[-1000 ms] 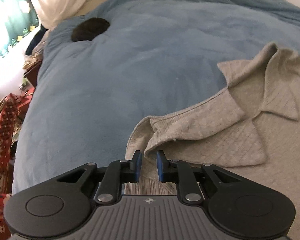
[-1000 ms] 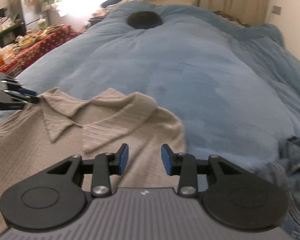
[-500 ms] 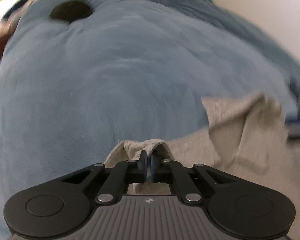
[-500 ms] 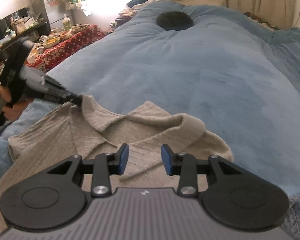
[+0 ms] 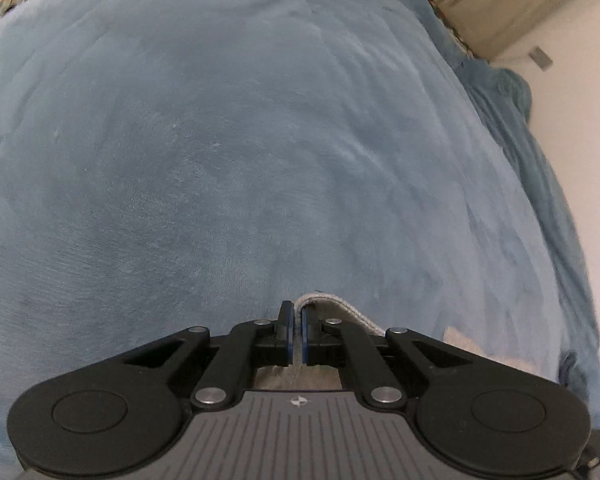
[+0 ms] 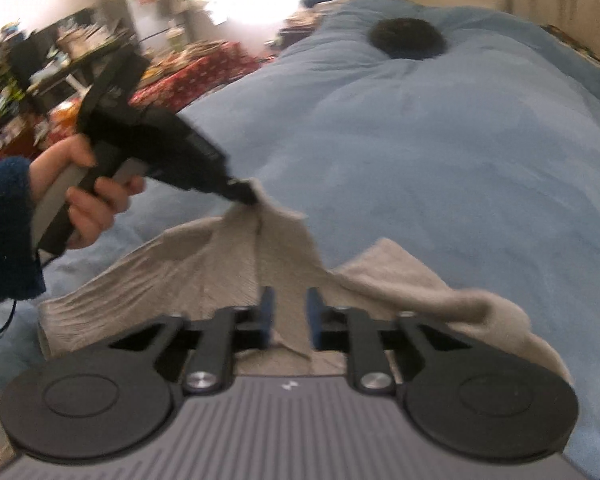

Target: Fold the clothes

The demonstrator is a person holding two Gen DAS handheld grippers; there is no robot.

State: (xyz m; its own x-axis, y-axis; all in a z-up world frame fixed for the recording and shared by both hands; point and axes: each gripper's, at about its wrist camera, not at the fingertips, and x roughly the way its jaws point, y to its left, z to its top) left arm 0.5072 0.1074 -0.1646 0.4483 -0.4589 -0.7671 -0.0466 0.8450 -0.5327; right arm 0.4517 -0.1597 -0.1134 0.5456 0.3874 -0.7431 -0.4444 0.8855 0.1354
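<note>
Between the left tongs (image 5: 295,330), clenched on its edge, the grey shirt (image 6: 260,264) lifts off the blue bed (image 6: 440,152); right tongs (image 6: 290,316) stand released around a hanging fold.

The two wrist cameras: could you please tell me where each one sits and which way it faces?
Left wrist: sits on the left gripper, looking along its fingers over the blue blanket; shut on a fold of the grey shirt.
Right wrist: sits on the right gripper, open over the shirt, facing the left gripper and the hand holding it.
Shared: shirt, blanket, left gripper, and the black patch.
</note>
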